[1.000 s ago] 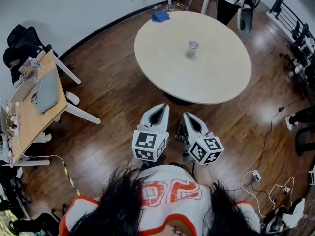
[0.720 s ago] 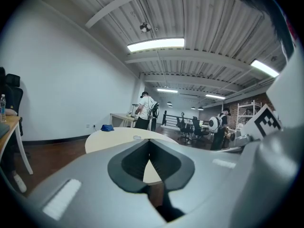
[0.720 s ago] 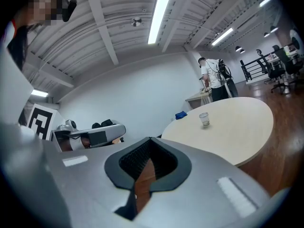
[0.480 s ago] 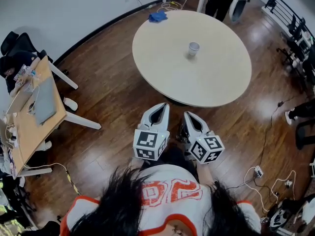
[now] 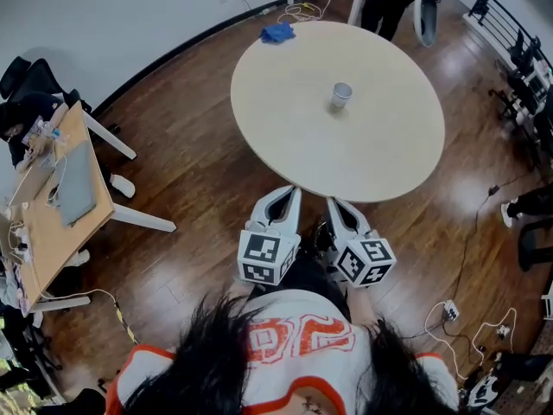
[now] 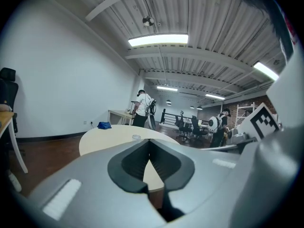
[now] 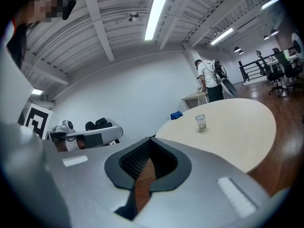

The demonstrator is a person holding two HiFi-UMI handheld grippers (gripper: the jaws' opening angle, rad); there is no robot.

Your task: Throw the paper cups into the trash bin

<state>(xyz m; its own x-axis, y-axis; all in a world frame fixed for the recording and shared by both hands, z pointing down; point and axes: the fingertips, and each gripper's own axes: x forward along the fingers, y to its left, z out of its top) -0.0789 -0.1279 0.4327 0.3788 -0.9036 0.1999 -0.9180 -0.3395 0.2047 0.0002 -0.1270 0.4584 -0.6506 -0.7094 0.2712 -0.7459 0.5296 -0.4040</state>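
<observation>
Approach step, judging by the gap: left hand-held gripper point(image 5: 290, 190) and right hand-held gripper point(image 5: 336, 202) pressed together, empty, at the near edge of the round cream worktop point(image 5: 389, 150). Small white paper cup point(image 5: 341, 95) upright near its middle, well apart. Next: reach across, spread one pair of jaws, pinch the cup.

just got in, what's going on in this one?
A person holds a left gripper and a right gripper just short of the round table. Both have their jaws together and hold nothing. One paper cup stands upright mid-table, untouched; a blue cloth lies at the far edge. No trash bin is in view.
</observation>
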